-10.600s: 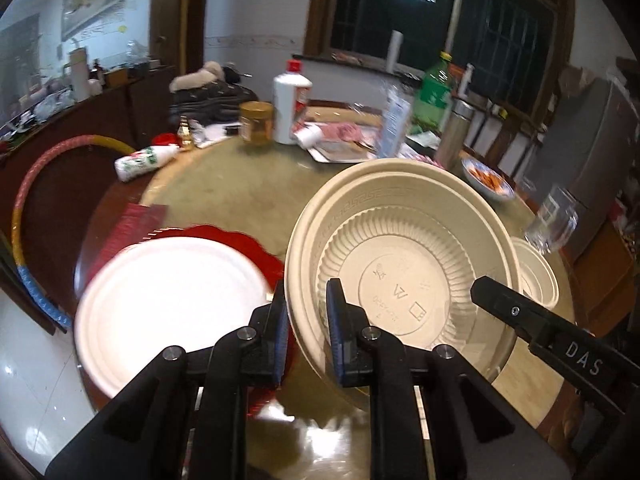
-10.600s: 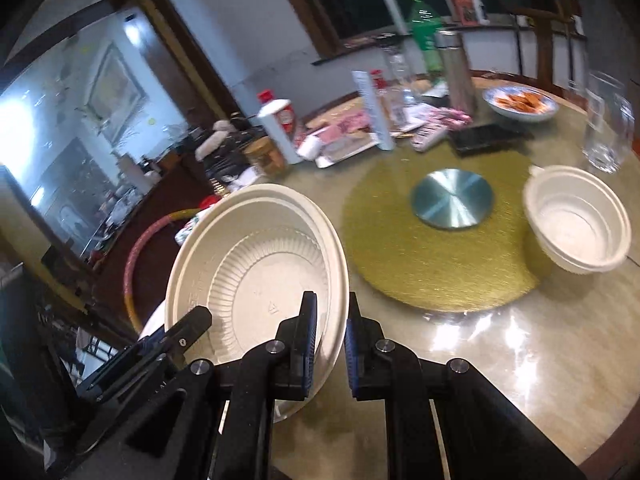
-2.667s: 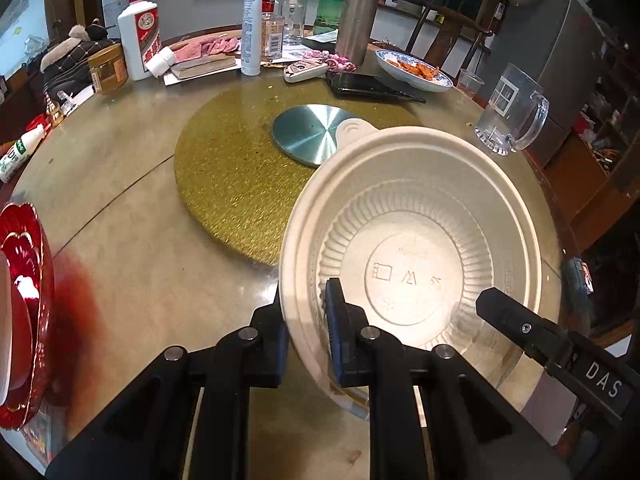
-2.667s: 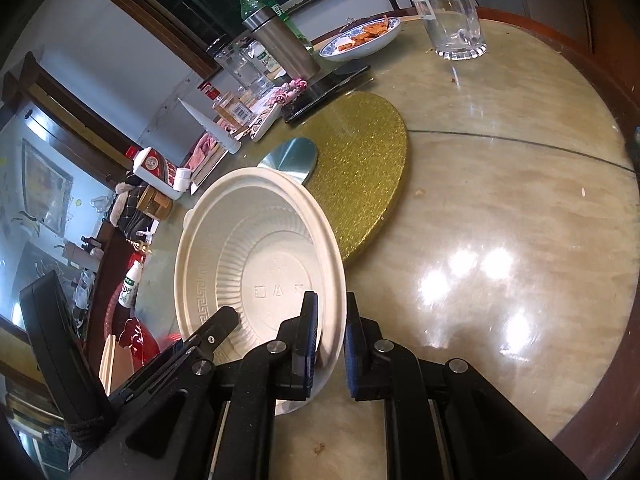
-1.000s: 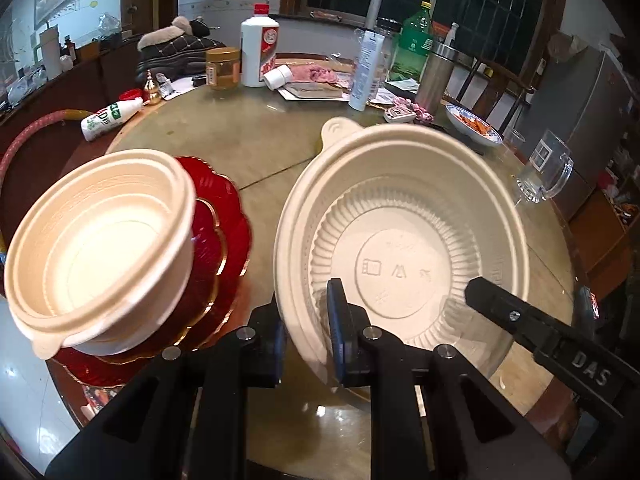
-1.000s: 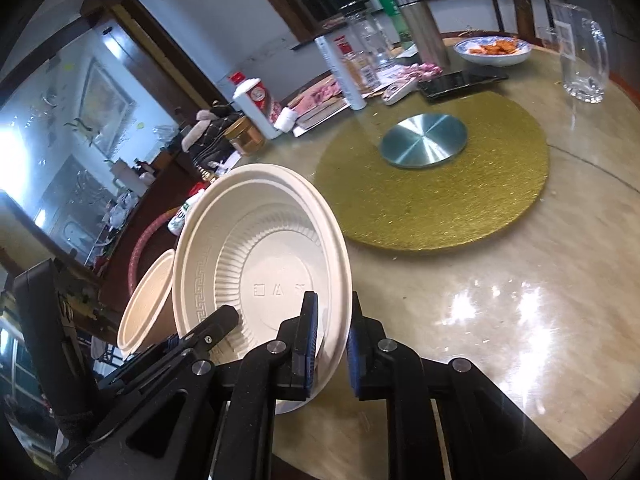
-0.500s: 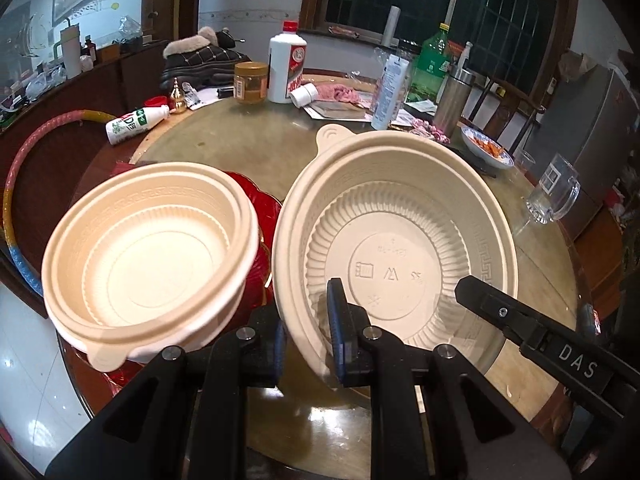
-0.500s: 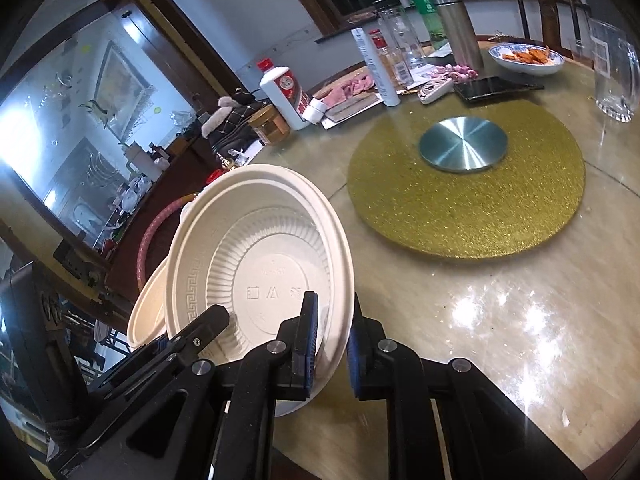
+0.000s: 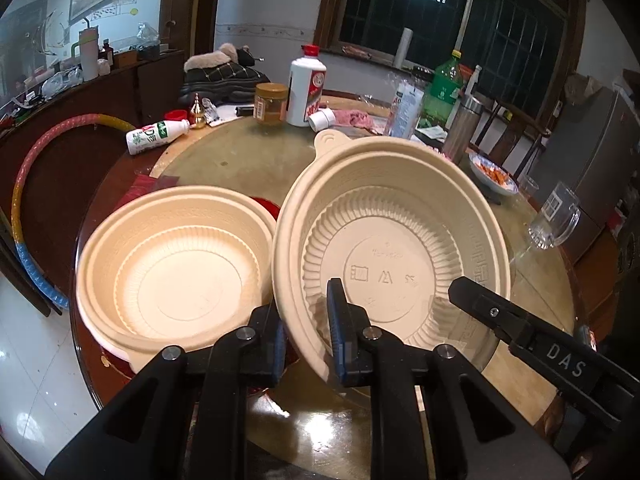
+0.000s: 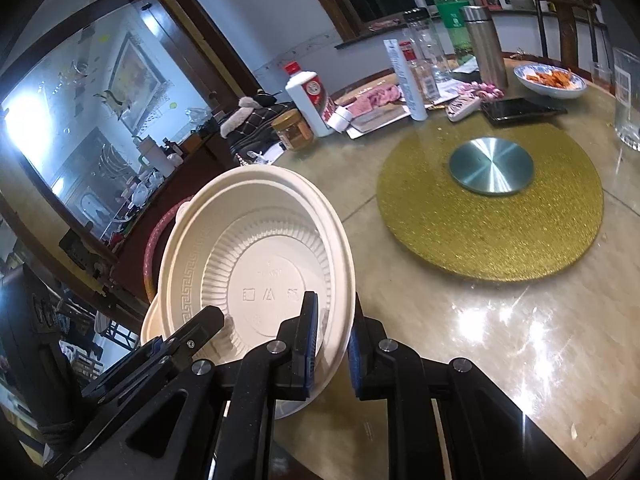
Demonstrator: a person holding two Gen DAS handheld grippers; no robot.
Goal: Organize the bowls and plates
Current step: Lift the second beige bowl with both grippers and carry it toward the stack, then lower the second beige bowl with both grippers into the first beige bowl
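We see a cream ribbed bowl (image 9: pixel 392 248) with a key-pattern rim, a red plate (image 9: pixel 266 205), and a glittery gold turntable mat (image 10: pixel 492 220).

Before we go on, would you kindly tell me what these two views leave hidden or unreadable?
- Red plate, left wrist view: almost wholly covered by the second bowl resting on it.
- Second bowl, right wrist view: only a rim sliver shows behind the held bowl.
- Table under the held bowl: hidden in both views.
- Embossed marks on the held bowl's base: too faint to read.
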